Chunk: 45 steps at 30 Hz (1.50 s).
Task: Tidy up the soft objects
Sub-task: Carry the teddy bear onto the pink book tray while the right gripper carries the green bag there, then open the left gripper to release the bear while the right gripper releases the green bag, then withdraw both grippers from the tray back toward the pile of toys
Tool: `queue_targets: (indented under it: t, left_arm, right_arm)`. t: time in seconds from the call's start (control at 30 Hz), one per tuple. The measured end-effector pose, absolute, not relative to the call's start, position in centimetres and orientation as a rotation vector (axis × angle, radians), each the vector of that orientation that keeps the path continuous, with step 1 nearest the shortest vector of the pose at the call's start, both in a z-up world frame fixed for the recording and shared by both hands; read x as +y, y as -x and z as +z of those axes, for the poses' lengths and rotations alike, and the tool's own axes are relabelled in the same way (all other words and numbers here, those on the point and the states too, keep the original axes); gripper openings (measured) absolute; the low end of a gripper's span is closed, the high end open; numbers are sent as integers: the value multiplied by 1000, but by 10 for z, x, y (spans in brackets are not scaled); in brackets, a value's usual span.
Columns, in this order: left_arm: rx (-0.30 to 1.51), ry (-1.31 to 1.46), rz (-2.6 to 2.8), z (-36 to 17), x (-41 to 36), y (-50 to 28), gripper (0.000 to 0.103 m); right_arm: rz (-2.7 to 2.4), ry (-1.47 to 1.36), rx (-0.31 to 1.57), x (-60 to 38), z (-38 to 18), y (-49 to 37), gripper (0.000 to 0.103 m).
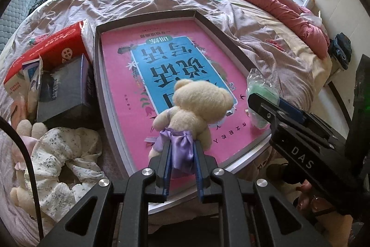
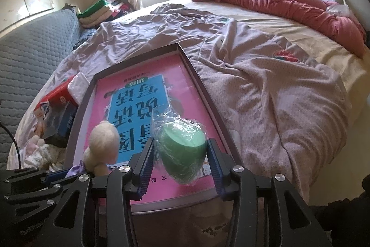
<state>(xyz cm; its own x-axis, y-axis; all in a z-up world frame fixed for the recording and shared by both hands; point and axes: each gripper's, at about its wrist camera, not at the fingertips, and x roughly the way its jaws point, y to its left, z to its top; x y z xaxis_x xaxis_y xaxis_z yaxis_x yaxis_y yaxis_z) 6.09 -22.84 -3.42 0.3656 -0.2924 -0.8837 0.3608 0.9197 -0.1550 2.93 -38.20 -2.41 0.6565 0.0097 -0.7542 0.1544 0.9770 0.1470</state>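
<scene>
Over the shallow grey tray (image 1: 209, 23) with its pink book, the left wrist view shows the left gripper (image 1: 182, 154) clamped on the purple satin bow of a cream plush bear (image 1: 196, 105), floral cloth beside. The right wrist view shows the right gripper (image 2: 181, 154) flanking a plastic-wrapped green ball (image 2: 182, 152), contact unclear, on the rumpled mauve bedsheet (image 2: 266, 89).

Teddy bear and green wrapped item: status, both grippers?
Left gripper shut on teddy bear by its purple ribbon, over the tray. Right gripper brackets the green plastic-wrapped ball; contact unclear. Nothing in the way.
</scene>
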Motion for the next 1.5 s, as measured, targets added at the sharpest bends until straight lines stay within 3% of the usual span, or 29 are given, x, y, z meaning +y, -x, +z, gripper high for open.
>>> queue_targets:
  t: [0.37, 0.87, 1.13, 1.5]
  left_arm:
    - [1109, -57, -444, -32, -229, -59, 18]
    - [1075, -8, -437, -19, -212, -58, 41]
    - [1015, 13, -416, 3, -188, -47, 49]
    - [956, 58, -337, 31, -137, -40, 51]
  right_arm:
    - [-114, -205, 851, -386, -25, -27, 48]
    - [-135, -221, 810, -389, -10, -19, 64]
    - [-128, -197, 786, -379, 2, -14, 66]
    - [-69, -149, 751, -350, 24, -9, 69]
